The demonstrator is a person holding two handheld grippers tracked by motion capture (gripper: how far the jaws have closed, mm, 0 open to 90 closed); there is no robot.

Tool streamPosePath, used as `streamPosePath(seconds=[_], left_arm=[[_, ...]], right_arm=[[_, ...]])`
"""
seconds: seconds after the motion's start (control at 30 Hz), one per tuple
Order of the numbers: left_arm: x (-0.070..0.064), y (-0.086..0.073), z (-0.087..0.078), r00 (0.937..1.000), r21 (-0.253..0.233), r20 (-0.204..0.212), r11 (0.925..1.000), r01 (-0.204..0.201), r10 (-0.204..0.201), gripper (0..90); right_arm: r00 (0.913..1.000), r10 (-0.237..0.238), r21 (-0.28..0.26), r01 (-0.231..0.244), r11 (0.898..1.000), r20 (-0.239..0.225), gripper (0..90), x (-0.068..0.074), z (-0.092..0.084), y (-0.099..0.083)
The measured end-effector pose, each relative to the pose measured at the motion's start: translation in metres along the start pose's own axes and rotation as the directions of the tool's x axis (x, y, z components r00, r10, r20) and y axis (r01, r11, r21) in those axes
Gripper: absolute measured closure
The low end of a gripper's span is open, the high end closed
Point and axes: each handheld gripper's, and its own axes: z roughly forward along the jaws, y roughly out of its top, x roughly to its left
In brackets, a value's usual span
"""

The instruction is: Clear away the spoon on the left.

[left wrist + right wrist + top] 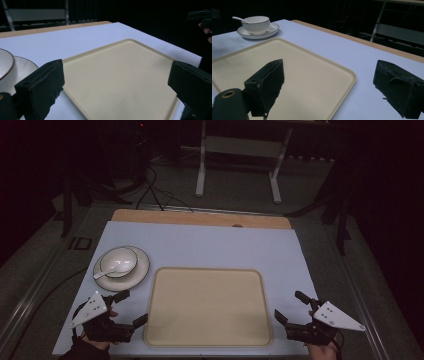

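Left gripper (pixel 125 308): jaws wide apart, nothing between the pads, held low over the near left corner of the white mat (pixel 200 245). One jaw tip over the mat toward the plate, the other at the tray's near left rim; contact with the rim not resolvable. Grey three-cornered plate on top, hand wrapped behind.

Right gripper (pixel 291 306): jaws also wide apart, empty, low over the mat at the near right corner. Near jaw tip just beside the tray's right rim, far jaw tip farther out over bare mat. In the right gripper view, one jaw over the tray surface, the other over the mat.

Cream tray (pixel 207 306): directly between the two grippers, flat on the mat, bare, rounded corners, raised rim. Seen in the left gripper view (pixel 120 75) and right gripper view (pixel 294 72) just ahead of each pair of jaws.

Beyond the left gripper, near but apart: white plate (pixel 141 270) with a dark-rimmed white bowl (pixel 119 261) on it, white spoon (pixel 104 272) resting in the bowl, handle out over the bowl's edge toward the gripper. From the right gripper, diagonally across the tray, well apart.

Wooden table edge (pixel 200 218) past the mat's far side.
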Motion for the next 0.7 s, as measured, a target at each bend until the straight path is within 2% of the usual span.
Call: streamPosePath(seconds=[0.03,0.13,0.2,0.3,0.33,0.47,0.57,0.7], left_arm=[[0.001,0.001,-0.001,0.9997,0.013,-0.020,0.9998,0.014,-0.013,1.1],[0.001,0.001,-0.001,0.9993,0.022,-0.019,0.9992,0.033,-0.033,1.1],[0.001,0.001,0.000,0.9995,0.052,-0.029,0.9985,0.015,-0.014,1.0],[0.000,0.002,-0.001,0.9996,0.055,-0.005,0.9981,0.027,-0.026,1.0],[-0.001,0.005,-0.001,0.9993,0.076,0.022,0.9967,0.029,-0.031,1.0],[-0.010,0.009,-0.001,0.9977,0.119,0.068,0.9928,-0.013,0.005,1.0],[-0.014,0.011,0.001,0.9943,0.160,0.104,0.9863,-0.039,0.023,1.1],[-0.015,0.016,-0.002,0.9926,0.181,0.118,0.9822,-0.050,0.028,1.3]], right_arm=[[1.0000,-0.003,0.000,0.003,1.000,0.007,10.0,0.000,0.000,0.000],[0.9999,-0.005,0.003,0.005,1.000,0.011,10.0,0.000,0.000,0.000],[1.0000,-0.002,0.005,0.002,1.000,0.005,10.0,0.000,0.000,0.000],[1.0000,0.001,0.003,-0.001,1.000,-0.005,10.0,0.000,0.000,0.000],[0.9999,-0.001,0.003,0.001,1.000,-0.012,10.0,0.000,0.001,0.000],[0.9993,-0.014,0.010,0.014,1.000,-0.034,10.0,0.001,0.004,-0.001],[0.9989,0.003,0.006,-0.003,1.000,-0.047,10.1,0.001,0.004,0.000],[0.9989,-0.022,0.013,0.023,1.000,-0.041,10.0,0.005,0.003,0.001]])
